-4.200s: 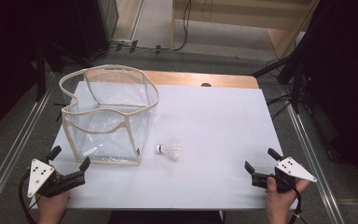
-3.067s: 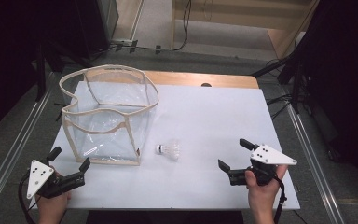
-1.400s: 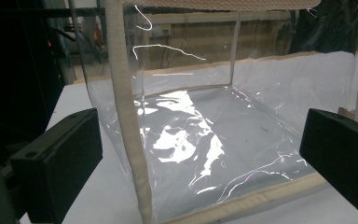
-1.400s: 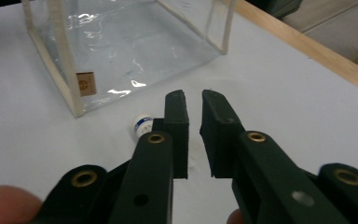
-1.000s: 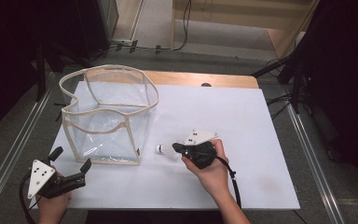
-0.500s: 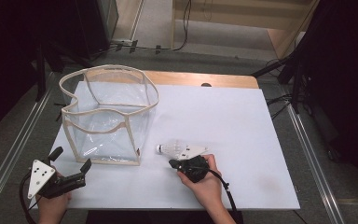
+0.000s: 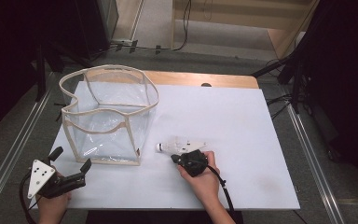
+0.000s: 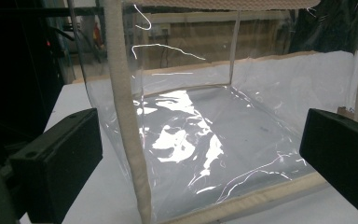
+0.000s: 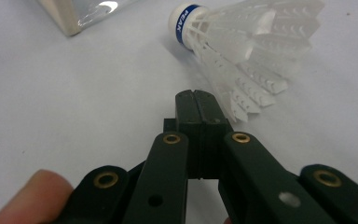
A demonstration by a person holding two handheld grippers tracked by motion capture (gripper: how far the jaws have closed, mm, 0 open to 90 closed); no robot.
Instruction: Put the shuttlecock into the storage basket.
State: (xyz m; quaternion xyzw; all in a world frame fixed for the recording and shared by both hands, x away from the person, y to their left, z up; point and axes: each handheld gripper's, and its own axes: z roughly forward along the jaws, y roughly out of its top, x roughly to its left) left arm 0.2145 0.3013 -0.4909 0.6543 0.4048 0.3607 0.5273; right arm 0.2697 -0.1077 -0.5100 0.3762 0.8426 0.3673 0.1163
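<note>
A white feather shuttlecock (image 7: pixel 164 147) with a blue band on its cork lies on its side on the white table (image 7: pixel 228 112). My right gripper (image 7: pixel 175 157) sits low just in front of it, jaws shut together with nothing between them. In the right gripper view the shuttlecock (image 9: pixel 242 42) lies just beyond and to the right of the right gripper's (image 9: pixel 196 95) closed tips, its feathers close beside them. My left gripper (image 7: pixel 72 158) rests open at the front left corner, facing the clear plastic box (image 7: pixel 109 116).
The clear box (image 8: pixel 191 126) has cream fabric edging, an open top and nothing inside; its near corner stands between the left jaws' line of sight. A wooden strip (image 7: pixel 200 78) borders the table's far edge. Dark floor and metal rails flank both sides.
The right hand came in from the table's right front edge to the shuttlecock and has sunk toward the tabletop over the last second. The left hand has not moved.
</note>
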